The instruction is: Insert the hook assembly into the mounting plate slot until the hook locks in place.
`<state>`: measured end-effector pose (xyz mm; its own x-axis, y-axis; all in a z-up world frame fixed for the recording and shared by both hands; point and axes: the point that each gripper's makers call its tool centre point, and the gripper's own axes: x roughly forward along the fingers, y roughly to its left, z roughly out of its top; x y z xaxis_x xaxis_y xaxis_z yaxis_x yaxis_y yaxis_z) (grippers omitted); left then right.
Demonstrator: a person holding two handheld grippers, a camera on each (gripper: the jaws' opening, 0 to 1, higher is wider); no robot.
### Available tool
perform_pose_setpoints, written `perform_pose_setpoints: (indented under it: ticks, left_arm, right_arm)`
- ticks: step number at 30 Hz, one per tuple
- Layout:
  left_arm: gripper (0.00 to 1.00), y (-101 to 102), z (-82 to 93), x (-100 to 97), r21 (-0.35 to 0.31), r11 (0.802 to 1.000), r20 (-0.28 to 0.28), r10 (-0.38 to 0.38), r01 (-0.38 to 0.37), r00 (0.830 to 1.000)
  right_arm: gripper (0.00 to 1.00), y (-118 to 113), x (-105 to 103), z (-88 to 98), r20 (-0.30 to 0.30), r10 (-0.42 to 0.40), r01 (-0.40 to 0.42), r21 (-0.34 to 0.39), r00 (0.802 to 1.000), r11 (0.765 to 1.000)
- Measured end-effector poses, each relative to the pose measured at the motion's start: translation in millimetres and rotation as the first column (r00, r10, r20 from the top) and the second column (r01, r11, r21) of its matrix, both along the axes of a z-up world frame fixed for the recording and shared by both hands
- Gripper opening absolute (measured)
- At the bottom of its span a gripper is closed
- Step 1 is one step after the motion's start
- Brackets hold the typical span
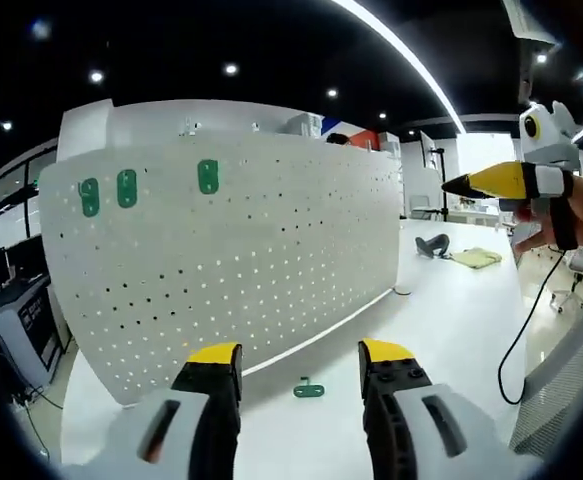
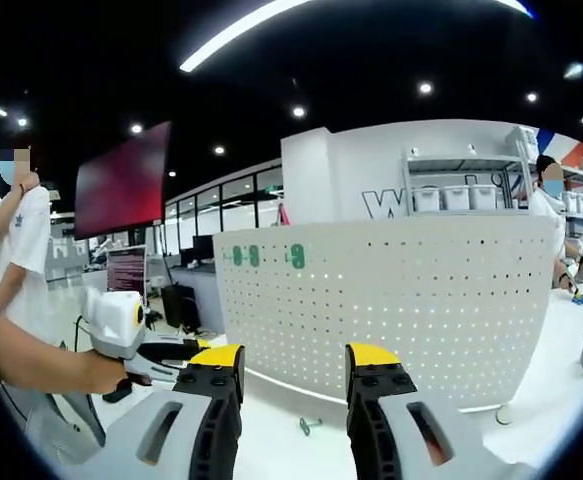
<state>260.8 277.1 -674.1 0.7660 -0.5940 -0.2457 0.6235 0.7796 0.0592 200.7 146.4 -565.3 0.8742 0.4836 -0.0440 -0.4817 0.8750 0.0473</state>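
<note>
Left gripper view shows the left gripper (image 1: 301, 362) with its two yellow-tipped jaws wide apart and nothing between them. A small green hook (image 1: 309, 389) lies flat on the white table (image 1: 451, 320), between the two jaw tips and a little beyond them, just in front of the bottom edge of the pegboard (image 1: 241, 250). The hook is a flat, short piece, seemingly of plastic, and its long axis runs roughly across the view, parallel to the board's lower edge. The pegboard is a white, thin panel, standing upright, with regular rows of small round holes. Three green hooks (image 1: 126, 188) are already mounted near its upper left corner, each with its long axis vertical. At the right side of this view the right gripper (image 1: 461, 186) is held in a hand (image 1: 571, 215), its yellow tips close together.

In the right gripper view, the right gripper's own jaws (image 2: 293, 362) are wide apart and hold nothing. The loose hook (image 2: 309, 427) lies on the table between them, near the board's foot; it is too small there to tell its direction.
</note>
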Motion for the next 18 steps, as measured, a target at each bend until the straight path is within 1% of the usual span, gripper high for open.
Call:
perform_pose_setpoints:
  ticks: [9,10,15,18]
  left_arm:
    - [0.47,-13.8,-44.1,15.9,0.049,0.998,-0.084,-0.028,0.033,0.996]
    - [0.47,-14.5,-46.3,16.6,0.052,0.998,-0.088,-0.029,0.034,0.996]
    - [0.47,-22.9,-71.3,25.5,0.072,0.996,-0.138,-0.039,0.049,0.990]
    - [0.47,-28.2,-82.5,29.8,0.072,0.996,-0.160,-0.036,0.048,0.987]
  right_arm:
    - [0.41,-5.3,6.8,-8.2,-0.018,-0.009,0.009,0.001,1.000,1.000]
    - [0.41,-6.0,7.8,-9.4,-0.021,-0.010,0.010,0.000,1.000,1.000]
    - [0.41,-7.8,12.4,-14.2,-0.030,-0.014,0.014,-0.002,0.999,1.000]
    - [0.41,-9.3,15.4,-18.4,-0.039,-0.018,0.018,-0.002,0.999,1.000]
